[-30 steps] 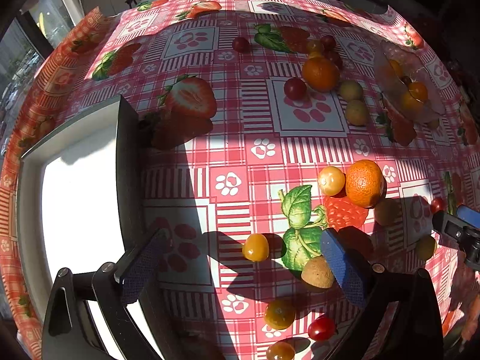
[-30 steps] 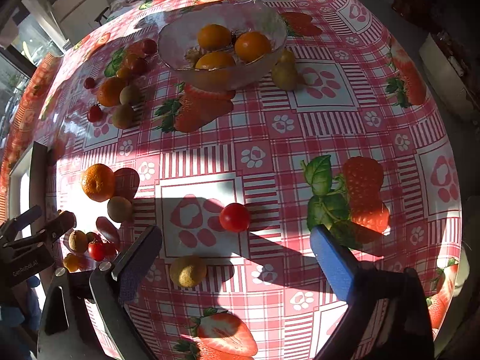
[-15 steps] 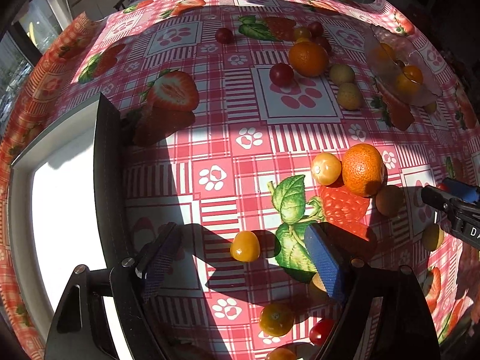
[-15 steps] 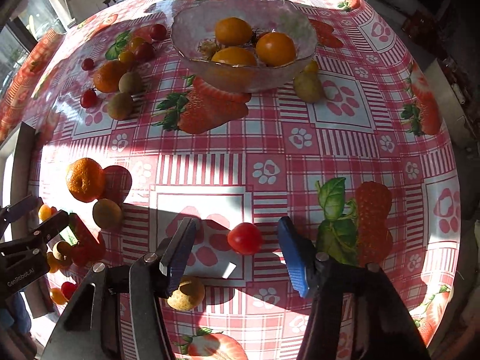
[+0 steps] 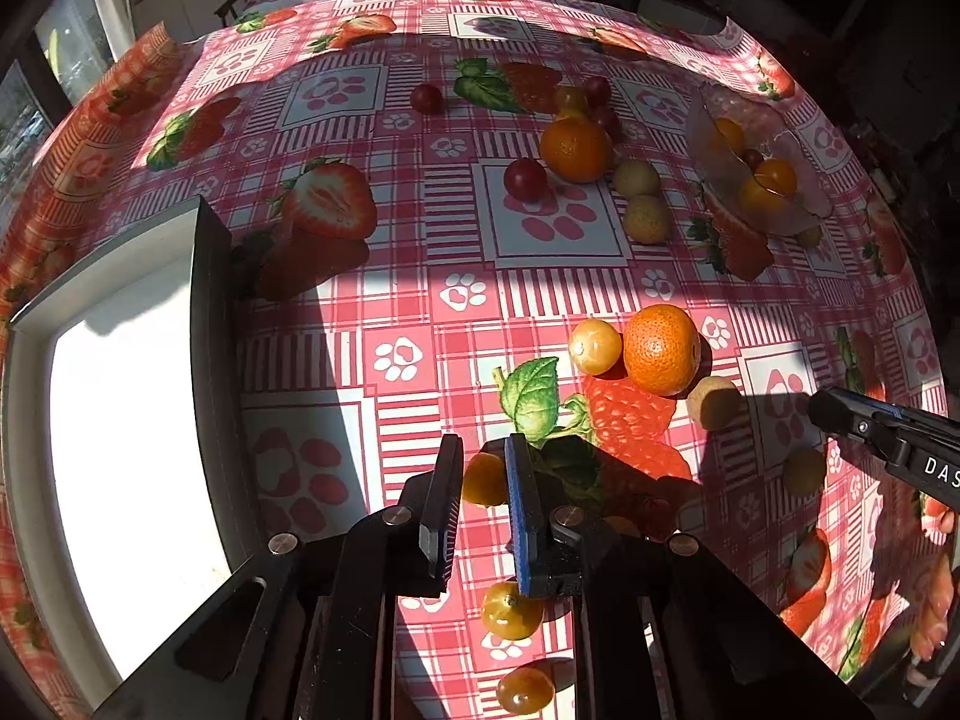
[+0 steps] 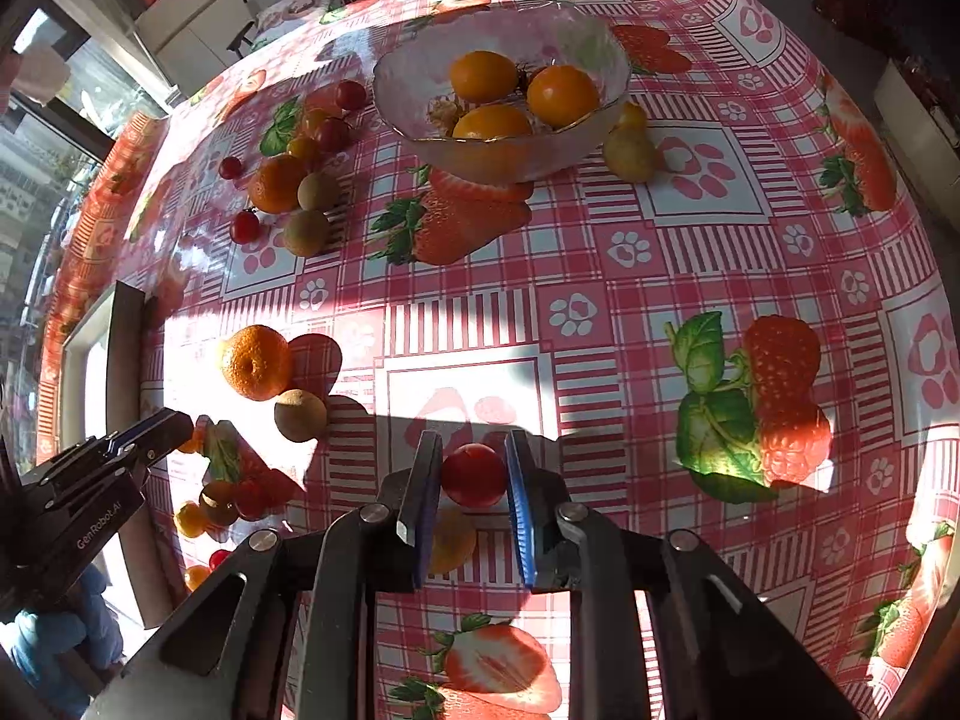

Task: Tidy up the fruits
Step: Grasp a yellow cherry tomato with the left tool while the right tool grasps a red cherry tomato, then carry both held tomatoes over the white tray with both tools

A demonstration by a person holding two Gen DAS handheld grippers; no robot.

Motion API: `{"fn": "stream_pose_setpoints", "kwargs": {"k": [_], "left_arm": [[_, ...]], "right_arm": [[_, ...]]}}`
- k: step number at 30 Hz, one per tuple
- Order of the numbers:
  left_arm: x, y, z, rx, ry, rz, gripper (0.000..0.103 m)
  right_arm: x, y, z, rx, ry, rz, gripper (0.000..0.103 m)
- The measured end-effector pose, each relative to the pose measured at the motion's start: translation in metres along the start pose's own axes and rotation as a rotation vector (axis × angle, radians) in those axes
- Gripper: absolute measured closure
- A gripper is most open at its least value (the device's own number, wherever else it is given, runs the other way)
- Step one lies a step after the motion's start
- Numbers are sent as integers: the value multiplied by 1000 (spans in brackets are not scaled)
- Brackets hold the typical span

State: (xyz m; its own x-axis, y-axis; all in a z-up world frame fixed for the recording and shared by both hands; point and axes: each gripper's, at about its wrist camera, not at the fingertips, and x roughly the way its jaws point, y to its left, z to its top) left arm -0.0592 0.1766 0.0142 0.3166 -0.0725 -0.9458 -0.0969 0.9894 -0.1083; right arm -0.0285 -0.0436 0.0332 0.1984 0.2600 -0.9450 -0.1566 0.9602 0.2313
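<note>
Your left tongs [image 5: 483, 471] have just been closing and now pinch a small yellow tomato [image 5: 483, 479] between their pads, low over the desk [image 5: 420, 276]. To its right you see an orange [image 5: 661, 350] touching a pale yellow tomato [image 5: 594, 346], with a brown round fruit [image 5: 714, 402] just beside. The white tray [image 5: 120, 420] sits at left, the glass bowl [image 5: 756, 174] far right.

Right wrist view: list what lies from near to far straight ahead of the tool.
Right tool, shut on the red tomato → printed strawberry on the tablecloth → glass bowl holding orange fruits.
</note>
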Motion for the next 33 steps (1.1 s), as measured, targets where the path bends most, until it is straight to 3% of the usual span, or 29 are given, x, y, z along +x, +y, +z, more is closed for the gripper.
{"fn": "stream_pose_setpoints", "kwargs": {"k": [4, 12, 13, 14, 15, 27, 29, 33], "left_arm": [[-8, 1, -3, 5, -8, -12, 87], [-4, 2, -3, 33, -18, 41, 82], [-3, 1, -3, 41, -21, 48, 60], [-4, 0, -3, 45, -30, 64, 31], [-6, -1, -3, 49, -53, 77, 27], [11, -19, 2, 102, -37, 90, 29], [15, -25, 2, 118, -27, 93, 46], [16, -29, -1, 108, -16, 100, 62]], "right_arm": [[-11, 6, -7, -4, 2, 26, 80], [-21, 9, -18, -2, 17, 43, 80], [-21, 9, -20, -2, 18, 44, 80], [-22, 8, -22, 2, 18, 46, 80], [-22, 9, -22, 3, 18, 49, 80], [-22, 4, -24, 19, 20, 64, 80], [-21, 3, -24, 22, 22, 64, 80], [-23, 2, -25, 29, 20, 68, 80]]}}
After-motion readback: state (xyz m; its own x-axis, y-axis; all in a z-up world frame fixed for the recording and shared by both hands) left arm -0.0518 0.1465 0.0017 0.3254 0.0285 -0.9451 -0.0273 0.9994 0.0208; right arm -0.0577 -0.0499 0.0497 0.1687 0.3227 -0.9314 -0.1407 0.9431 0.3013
